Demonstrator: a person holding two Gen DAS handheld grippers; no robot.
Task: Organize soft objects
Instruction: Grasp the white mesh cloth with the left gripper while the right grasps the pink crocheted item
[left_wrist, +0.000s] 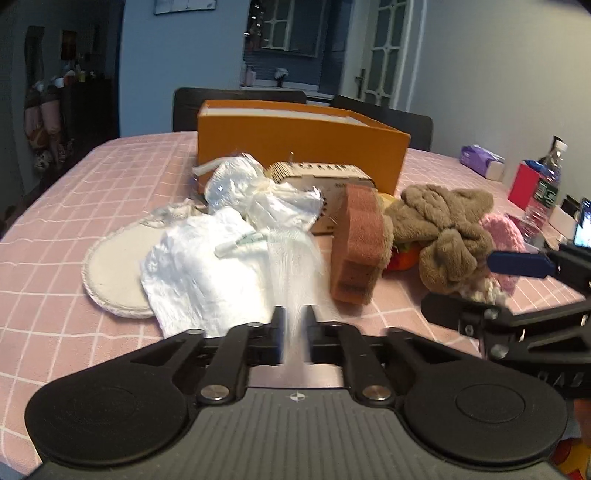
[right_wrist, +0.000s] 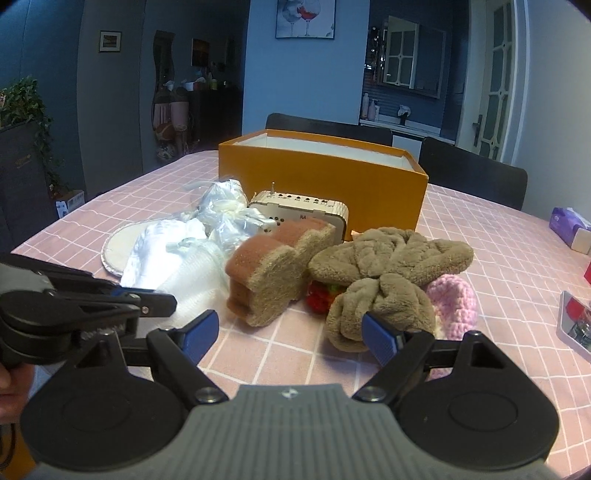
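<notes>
Left gripper (left_wrist: 293, 319): fingers drawn narrow, pinching a strip of white gauze cloth (left_wrist: 295, 266) that runs from the jaws forward onto the pile.
Right gripper (right_wrist: 291, 334): blue-padded fingers spread wide, nothing between them; the right fingertip sits just in front of the brown plush item.
Table (right_wrist: 461, 236): covered by a pink checked cloth; all soft objects lie in a loose cluster in front of the orange box.
Orange box (right_wrist: 321, 181): open top, white interior, standing at the far side of the cluster.
White crinkled bag (left_wrist: 192, 273): lies to the left of the gauze, partly over a round white pad (left_wrist: 110, 269).
Clear plastic bundle (left_wrist: 251, 188): behind the white bag, beside the wooden box.
Wooden box (right_wrist: 306, 210): small, slotted top, directly in front of the orange box.
Sponge block (right_wrist: 273, 269): brown, standing on edge at the centre of the cluster.
Brown plush item (right_wrist: 384, 273): right of the sponge, draped over a red and green object (right_wrist: 323, 295).
Pink knitted item (right_wrist: 454, 306): touching the brown plush on its right side.
Tissue pack (right_wrist: 569, 225): purple, well apart at the table's right edge.
</notes>
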